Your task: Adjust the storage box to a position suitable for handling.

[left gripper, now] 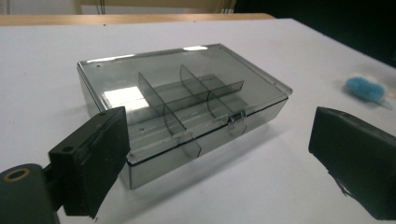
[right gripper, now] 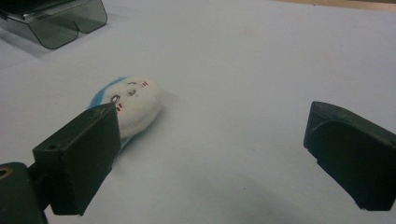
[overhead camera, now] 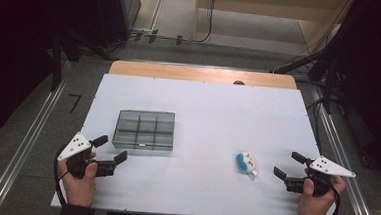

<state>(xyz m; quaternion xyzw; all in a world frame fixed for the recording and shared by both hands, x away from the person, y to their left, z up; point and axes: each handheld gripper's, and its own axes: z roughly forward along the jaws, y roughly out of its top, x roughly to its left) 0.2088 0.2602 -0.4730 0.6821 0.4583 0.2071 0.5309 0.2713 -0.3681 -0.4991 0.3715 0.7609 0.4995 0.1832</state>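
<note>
Left gripper near the table's front-left edge, jaws spread wide, nothing between them; right gripper at front right, jaws likewise apart and empty; small white-and-blue plush toy with a printed face lies on the white table just beside the right gripper; smoky transparent plastic divided box, lid closed, sits just beyond the left gripper, well apart from the toy

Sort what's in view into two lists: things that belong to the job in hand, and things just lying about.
Job in hand:
- compartment box, lid shut
- plush toy, lying on the table
- left gripper, open
- right gripper, open

Lying about:
- cables on the floor beyond the table
</note>
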